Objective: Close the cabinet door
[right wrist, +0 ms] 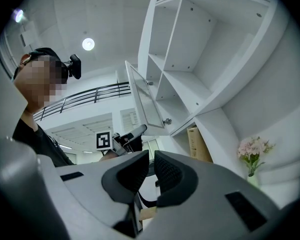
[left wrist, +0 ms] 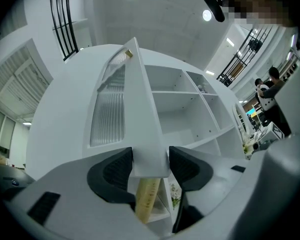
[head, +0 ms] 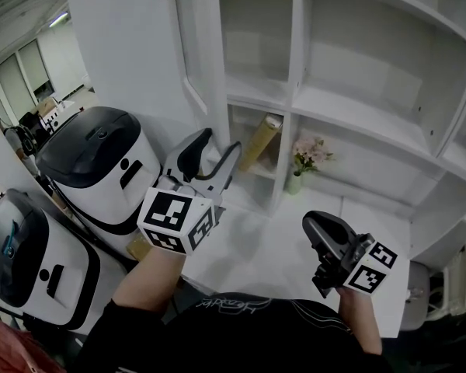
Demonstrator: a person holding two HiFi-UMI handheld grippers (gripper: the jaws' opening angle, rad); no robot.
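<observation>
Between the left gripper's (left wrist: 150, 166) spread fingers (left wrist: 115, 171) stands the lower edge of the cabinet door (left wrist: 137, 109), seen edge-on. One black pad lies at each face of the white frame. The right-hand pad shows a sliver of gap, and whether the left-hand pad touches cannot be told. Just below the fingers and behind the door edge, a cardboard tube (left wrist: 147, 199) leans in a low compartment. Above the fingers the door rises with its ribbed glass panel (left wrist: 107, 111) on the left-hand side, swung well out from the white shelving cabinet (left wrist: 180, 104), whose open compartments spread away to the right.

The right gripper's (right wrist: 151, 171) fingers are drawn almost together, only a thin slit between them and nothing in it. The door hangs well above and beyond them, apart from this gripper. To their right, on the cabinet's lower ledge, stands a small vase of pale flowers (right wrist: 252, 156).
</observation>
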